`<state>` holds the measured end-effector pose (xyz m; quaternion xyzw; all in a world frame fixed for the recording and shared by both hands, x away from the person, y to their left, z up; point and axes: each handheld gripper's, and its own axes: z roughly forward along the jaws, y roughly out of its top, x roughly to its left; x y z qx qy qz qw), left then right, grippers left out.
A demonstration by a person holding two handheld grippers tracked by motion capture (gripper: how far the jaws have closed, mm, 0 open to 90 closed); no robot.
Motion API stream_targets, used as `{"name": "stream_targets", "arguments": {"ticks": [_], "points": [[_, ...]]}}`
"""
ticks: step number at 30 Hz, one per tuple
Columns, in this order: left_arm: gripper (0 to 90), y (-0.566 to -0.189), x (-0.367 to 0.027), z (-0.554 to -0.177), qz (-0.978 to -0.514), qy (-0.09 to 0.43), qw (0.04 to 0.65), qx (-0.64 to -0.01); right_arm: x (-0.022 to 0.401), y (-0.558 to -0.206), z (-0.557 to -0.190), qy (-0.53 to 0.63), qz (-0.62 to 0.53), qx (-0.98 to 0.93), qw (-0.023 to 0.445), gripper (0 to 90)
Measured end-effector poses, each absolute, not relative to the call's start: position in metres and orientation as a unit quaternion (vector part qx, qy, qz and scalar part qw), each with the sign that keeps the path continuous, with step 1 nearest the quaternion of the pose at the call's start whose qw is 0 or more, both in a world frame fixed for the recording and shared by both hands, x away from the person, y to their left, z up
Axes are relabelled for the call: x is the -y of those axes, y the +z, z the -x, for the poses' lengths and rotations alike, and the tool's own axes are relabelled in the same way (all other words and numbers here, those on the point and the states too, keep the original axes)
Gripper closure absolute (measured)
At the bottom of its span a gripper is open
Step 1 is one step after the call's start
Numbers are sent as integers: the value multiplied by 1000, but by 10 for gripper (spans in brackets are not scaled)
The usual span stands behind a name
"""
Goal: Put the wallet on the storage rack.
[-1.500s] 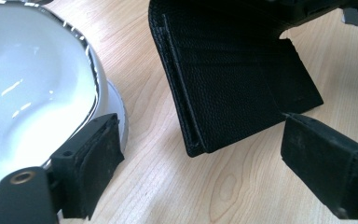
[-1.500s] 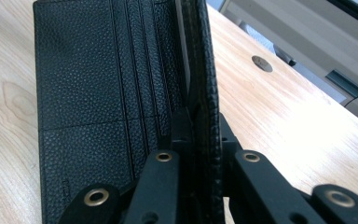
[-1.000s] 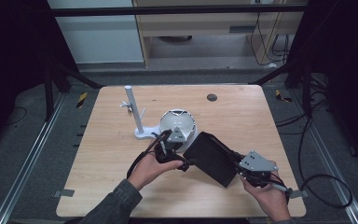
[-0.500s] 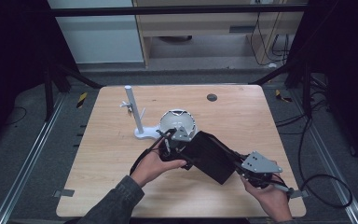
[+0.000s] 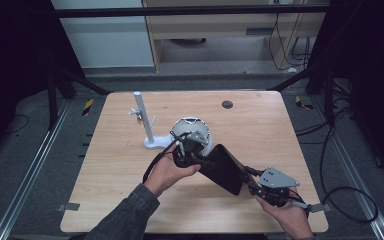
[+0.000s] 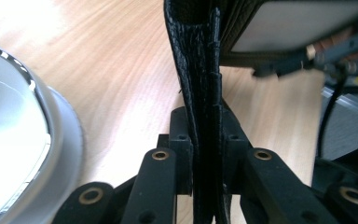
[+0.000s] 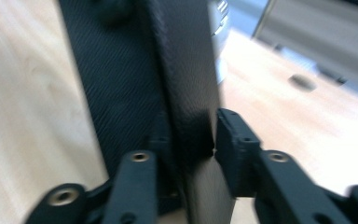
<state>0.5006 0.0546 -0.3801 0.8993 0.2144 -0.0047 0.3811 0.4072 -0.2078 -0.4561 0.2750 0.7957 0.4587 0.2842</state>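
A black leather-look case (image 5: 223, 169), flat and rectangular like a folder or tablet cover, is held slantwise above the middle of the wooden bench (image 5: 120, 200), between the person's two hands. Its upper-left end is at the left hand-held gripper (image 5: 192, 159) and its lower-right end is at the right hand-held gripper (image 5: 256, 182).

In the left gripper view, the left hand-held gripper (image 6: 207, 133) has just been closing, and its two black jaws now pinch the case's stitched edge (image 6: 200, 70) from both sides, with the pads pressed on the grained material. The edge rises straight up between the jaws. A pale inner panel of the case shows at the top right of that view.

In the right gripper view, the right hand-held gripper (image 7: 200, 135) has just been opening. The case's textured corner (image 7: 177, 79) stands between its jaws. The left jaw lies against the case, while the right jaw stands a little clear of it with a thin gap showing, so this grip looks slack rather than clamped.

Just behind the left hand-held gripper, a white rounded object with a chrome rim (image 5: 192, 131) sits on the bench, touching or nearly touching the case's upper end. To its left, a white stand with an upright post (image 5: 145, 122) rises from a flat base. A small dark disc (image 5: 227, 104) lies near the far edge of the bench, well apart from the rest. The person's left sleeve (image 5: 130, 217) comes in from the bottom edge.
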Motion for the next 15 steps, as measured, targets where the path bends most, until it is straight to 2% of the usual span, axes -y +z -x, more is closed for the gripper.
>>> {"name": "stream_targets", "arguments": {"ticks": [1, 2, 3, 6, 7, 9, 15], "points": [[804, -376, -54, -501, -897, -5, 385, -217, 207, -459, -407, 454, -280, -801, 272, 527], [806, -376, -54, -501, -897, -5, 385, -217, 207, -459, -407, 454, -280, -801, 272, 527], [807, -365, -53, -500, -898, 10, 382, -217, 206, -465, -408, 443, -287, -812, 248, 402], [809, -353, -54, -500, -904, 37, 370, -210, 207, -474, -409, 428, -301, -820, 233, 268], [809, -346, -56, -500, -906, 48, 365, -209, 207, -474, -409, 428, -301, -820, 233, 268], [809, -333, -62, -502, -906, 68, 361, -211, 213, -481, -415, 417, -328, -815, 235, 188], [809, -313, -80, -508, -898, 76, 370, -225, 230, -492, -435, 374, -419, -791, 245, 129]]}}
